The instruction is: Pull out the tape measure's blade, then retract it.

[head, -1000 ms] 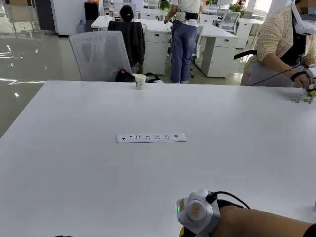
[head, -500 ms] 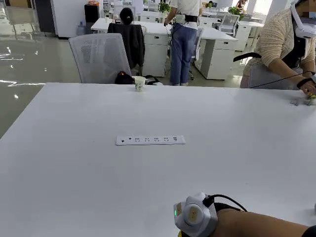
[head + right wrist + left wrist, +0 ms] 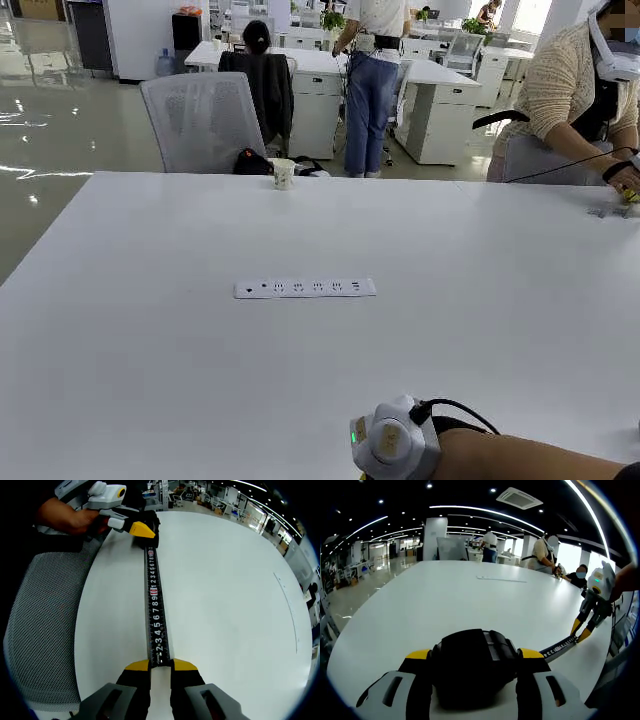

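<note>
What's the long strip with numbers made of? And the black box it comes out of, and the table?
The blade looks like thin painted metal: dark and flat, with printed white numbers, though coated plastic is possible. The case looks like matte black plastic or rubber, with moulded ridges. The table looks like smooth white laminate, faintly shiny.

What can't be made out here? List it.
- Case sides: left gripper view, covered by the left gripper fingers clamped on them.
- Blade hook: right gripper view, hidden between the right gripper fingers.
- Blade numbers near the case: right gripper view, too small to read.
</note>
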The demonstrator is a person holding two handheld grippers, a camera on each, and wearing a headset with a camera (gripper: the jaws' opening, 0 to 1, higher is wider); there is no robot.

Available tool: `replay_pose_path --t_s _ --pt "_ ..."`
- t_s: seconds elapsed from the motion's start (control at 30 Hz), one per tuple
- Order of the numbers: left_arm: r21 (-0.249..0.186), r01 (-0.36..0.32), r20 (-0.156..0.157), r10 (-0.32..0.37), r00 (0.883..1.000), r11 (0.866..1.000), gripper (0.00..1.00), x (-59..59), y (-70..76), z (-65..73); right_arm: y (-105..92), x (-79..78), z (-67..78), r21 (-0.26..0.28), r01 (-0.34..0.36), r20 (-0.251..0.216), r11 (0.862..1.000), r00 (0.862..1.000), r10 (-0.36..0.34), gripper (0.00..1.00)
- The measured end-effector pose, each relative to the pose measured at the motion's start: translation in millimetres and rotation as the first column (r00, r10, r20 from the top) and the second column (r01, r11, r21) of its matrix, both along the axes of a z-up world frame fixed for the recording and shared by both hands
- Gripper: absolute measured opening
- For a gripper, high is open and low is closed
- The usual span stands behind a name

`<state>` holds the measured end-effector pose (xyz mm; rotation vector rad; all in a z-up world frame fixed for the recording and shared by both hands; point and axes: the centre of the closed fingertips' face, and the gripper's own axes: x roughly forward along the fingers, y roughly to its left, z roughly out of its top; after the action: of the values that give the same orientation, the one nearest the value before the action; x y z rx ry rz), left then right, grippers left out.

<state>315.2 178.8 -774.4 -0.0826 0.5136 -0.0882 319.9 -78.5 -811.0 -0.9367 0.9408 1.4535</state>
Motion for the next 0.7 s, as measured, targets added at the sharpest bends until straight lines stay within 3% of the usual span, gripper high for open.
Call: replay_pose_path --t_s 0.7 --pt "-0.003 0.0 -0.008 0.0 1.0 1.0 0.63 -0.1 2.0 -1.9 5.3 0.3 0.1 0.003 0.016 0.008 1.0 1.0 -0.016 0.11"
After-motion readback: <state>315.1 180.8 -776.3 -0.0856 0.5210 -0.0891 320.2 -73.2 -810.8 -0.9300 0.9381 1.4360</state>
